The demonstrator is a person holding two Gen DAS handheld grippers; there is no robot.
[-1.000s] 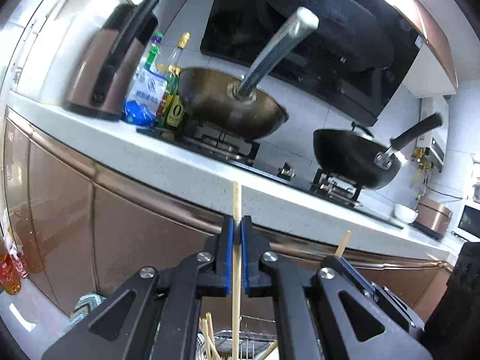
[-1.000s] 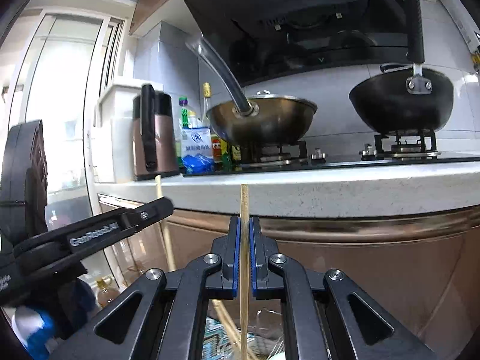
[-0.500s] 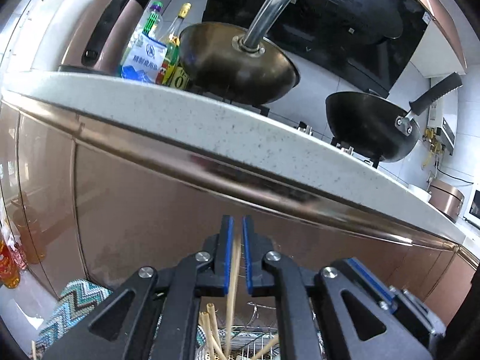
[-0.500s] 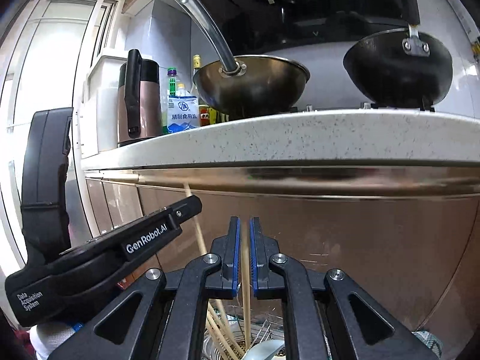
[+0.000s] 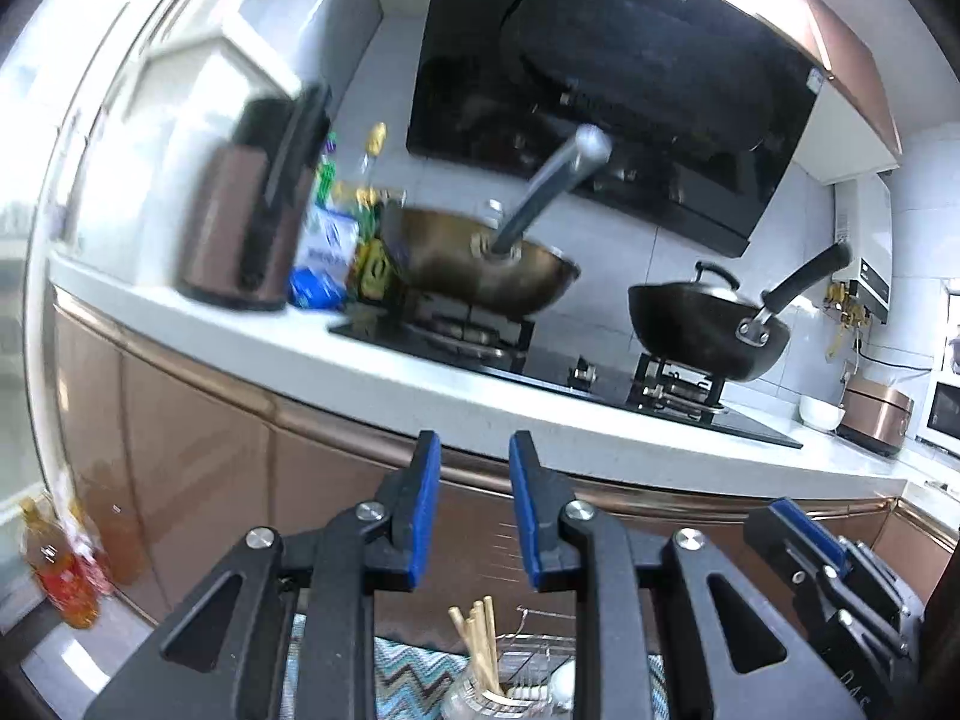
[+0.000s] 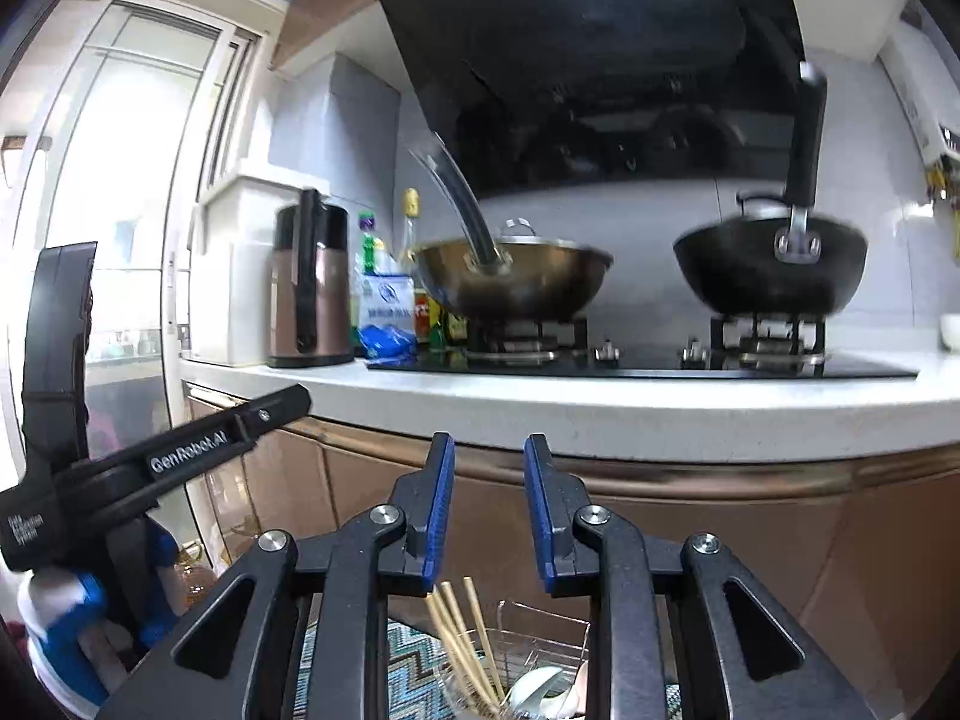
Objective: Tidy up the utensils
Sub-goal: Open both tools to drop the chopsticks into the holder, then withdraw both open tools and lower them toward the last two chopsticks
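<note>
Below my left tongs [image 5: 474, 504] and right tongs [image 6: 489, 510], both apart and empty, chopsticks [image 6: 462, 642] stand upright in a jar [image 5: 474, 693], so they stay sorted.

two woks [image 6: 513, 285], one kettle [image 6: 312, 288], two grippers [image 6: 489, 516], several chopsticks [image 6: 465, 642], count unclear.

The right gripper [image 6: 487, 507] stands with its blue-padded jaws parted and nothing between them. Below it, several pale wooden chopsticks [image 6: 465, 639] lean together in a clear glass jar [image 6: 462, 693] beside a wire rack [image 6: 540, 630]. The left gripper [image 6: 198, 450] reaches in from the left. On the white speckled surface [image 6: 600, 414], a brass-coloured wok [image 6: 516, 282] and a black wok [image 6: 771, 273] sit on burners.
</note>
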